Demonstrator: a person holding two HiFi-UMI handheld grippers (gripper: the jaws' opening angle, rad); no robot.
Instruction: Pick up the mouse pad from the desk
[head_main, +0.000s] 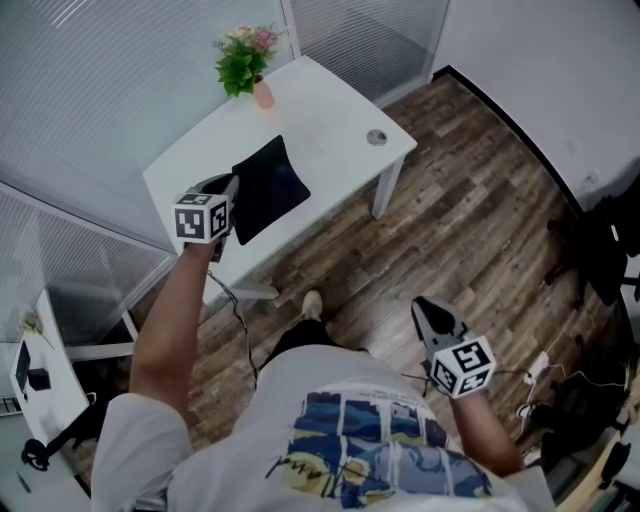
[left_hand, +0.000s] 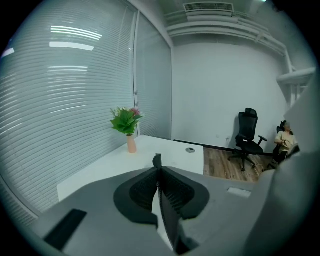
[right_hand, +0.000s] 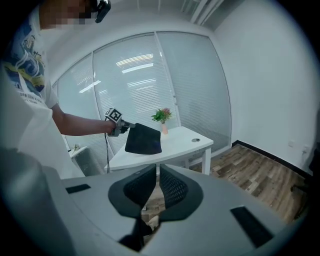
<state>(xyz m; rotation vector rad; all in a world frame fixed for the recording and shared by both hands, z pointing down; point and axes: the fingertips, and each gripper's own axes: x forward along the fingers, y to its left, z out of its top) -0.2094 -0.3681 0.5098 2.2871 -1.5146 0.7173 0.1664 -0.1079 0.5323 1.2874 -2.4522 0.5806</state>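
The black mouse pad (head_main: 268, 188) hangs tilted above the white desk (head_main: 330, 130), pinched at its near edge by my left gripper (head_main: 235, 195). In the left gripper view the pad (left_hand: 165, 210) shows edge-on as a thin dark sheet between the closed jaws of that gripper (left_hand: 157, 162). The right gripper view shows the pad (right_hand: 143, 140) lifted off the desk (right_hand: 185, 140), held by the left gripper (right_hand: 125, 129) on an outstretched arm. My right gripper (head_main: 425, 305) hovers over the wood floor, away from the desk, its jaws (right_hand: 157, 167) together with nothing in them.
A potted plant (head_main: 243, 62) in a pink vase stands at the desk's far corner, and a round cable grommet (head_main: 376, 137) sits near its right end. Glass walls with blinds stand behind the desk. An office chair (left_hand: 248, 132) and a seated person (left_hand: 286, 140) are across the room. Cables (head_main: 540, 370) lie on the floor.
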